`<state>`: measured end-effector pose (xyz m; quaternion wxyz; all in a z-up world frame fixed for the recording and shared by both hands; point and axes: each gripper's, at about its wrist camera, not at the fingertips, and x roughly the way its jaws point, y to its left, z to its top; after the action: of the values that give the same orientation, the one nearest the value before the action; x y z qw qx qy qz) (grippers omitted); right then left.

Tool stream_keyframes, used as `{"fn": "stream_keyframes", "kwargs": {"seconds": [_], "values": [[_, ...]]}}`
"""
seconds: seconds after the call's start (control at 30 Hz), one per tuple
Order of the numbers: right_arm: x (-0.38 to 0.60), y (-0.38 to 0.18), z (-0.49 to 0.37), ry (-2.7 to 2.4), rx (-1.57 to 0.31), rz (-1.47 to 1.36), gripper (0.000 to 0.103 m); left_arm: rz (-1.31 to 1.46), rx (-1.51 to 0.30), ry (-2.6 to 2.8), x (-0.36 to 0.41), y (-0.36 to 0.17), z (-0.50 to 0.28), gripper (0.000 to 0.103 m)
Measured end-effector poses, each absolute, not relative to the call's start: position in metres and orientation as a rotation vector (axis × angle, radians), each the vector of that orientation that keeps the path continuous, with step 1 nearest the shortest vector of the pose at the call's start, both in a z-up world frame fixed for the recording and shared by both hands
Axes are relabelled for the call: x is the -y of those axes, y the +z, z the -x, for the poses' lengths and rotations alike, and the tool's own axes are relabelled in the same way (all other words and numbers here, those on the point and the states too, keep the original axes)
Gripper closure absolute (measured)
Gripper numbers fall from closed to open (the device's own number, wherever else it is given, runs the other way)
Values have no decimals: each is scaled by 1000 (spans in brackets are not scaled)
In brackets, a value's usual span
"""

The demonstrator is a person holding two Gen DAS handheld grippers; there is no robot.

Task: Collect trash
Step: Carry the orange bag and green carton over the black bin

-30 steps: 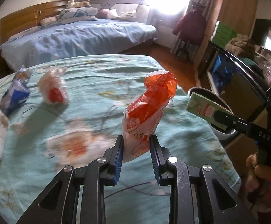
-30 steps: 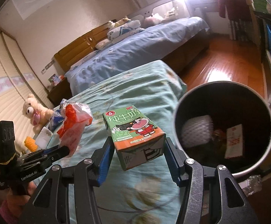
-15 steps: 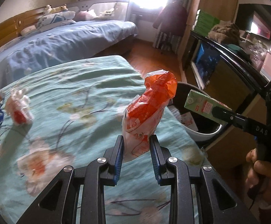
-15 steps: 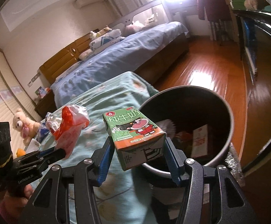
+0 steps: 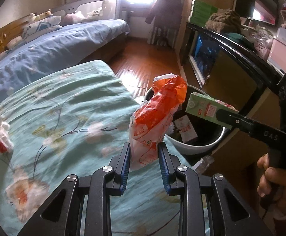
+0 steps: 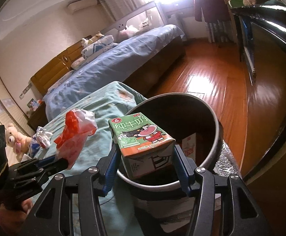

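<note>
while both hands are loaded: i am carrying two pieces of trash toward the bin together, which saves a trip.
left gripper (image 5: pixel 144 153): its blue fingers (image 5: pixel 125 157) are closed on the lower end of the orange and white wrapper (image 5: pixel 156 118), squeezing the soft plastic so it stands up above them; held low so the crumpled top stays free.
wrapper position: over the edge of the green floral bed (image 5: pixel 64 108), just short of the bin (image 5: pixel 200 147), which sits on the floor beside the bed.
right gripper (image 6: pixel 146 163): fingers (image 6: pixel 110 163) spread fairly wide and pressed against both sides of the milk carton (image 6: pixel 141 137), which needs that width; the carton lies tilted, printed face up.
carton position: by my reading it is already above the bin's open mouth (image 6: pixel 212 118), so releasing there should let it fall inside.
bin contents: a white and red packet (image 5: pixel 186 128) lies at the bottom, so this is the collecting point.
left behind: a crumpled white and red wrapper (image 5: pixel 0 135) rests on the bed, well apart from both grippers.
risk: the left wrapper may miss the rim if released this far out.
</note>
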<state>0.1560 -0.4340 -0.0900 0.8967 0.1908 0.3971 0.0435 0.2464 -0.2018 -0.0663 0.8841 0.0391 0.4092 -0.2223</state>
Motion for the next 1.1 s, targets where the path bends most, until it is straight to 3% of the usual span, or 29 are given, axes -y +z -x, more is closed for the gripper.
{"fn": "stream_keyframes", "kwargs": {"seconds": [1.1], "values": [[466,-100,-184,3,-847,-381,49,-189,-906,-506,270,-72,-286,74]]}}
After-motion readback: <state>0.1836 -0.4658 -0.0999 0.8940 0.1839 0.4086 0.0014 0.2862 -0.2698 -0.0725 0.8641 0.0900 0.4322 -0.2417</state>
